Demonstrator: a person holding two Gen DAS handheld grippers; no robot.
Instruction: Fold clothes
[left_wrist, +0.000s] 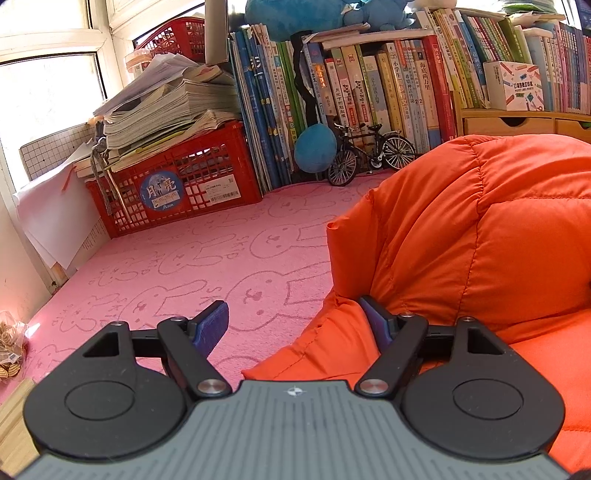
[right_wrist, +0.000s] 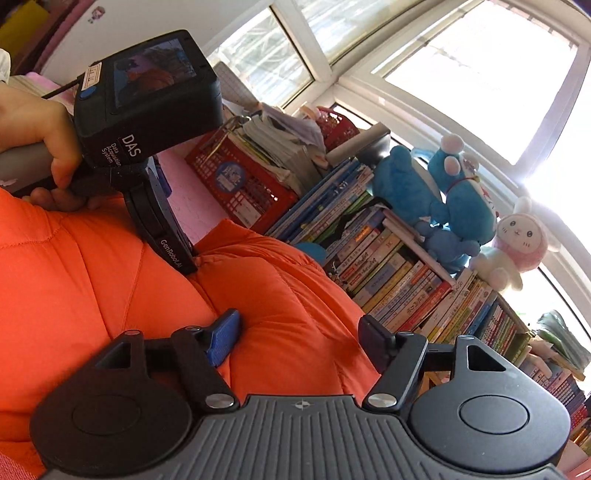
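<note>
Orange padded jacket (left_wrist: 480, 240) heaped on the pink mat (left_wrist: 184, 258), right of the red crate (left_wrist: 177, 181). Left gripper (left_wrist: 295, 325), jaws wide, holds nothing; its right finger touches a jacket edge. Right gripper (right_wrist: 299, 332), jaws wide, rests over the fabric ungripped. For a clean fold, each should pinch a single edge, not bulk.

Bright daylight floods in through the windows (right_wrist: 461, 70), blown out to white glare. Both views stay sharp, with fisheye bending at the edges.
</note>
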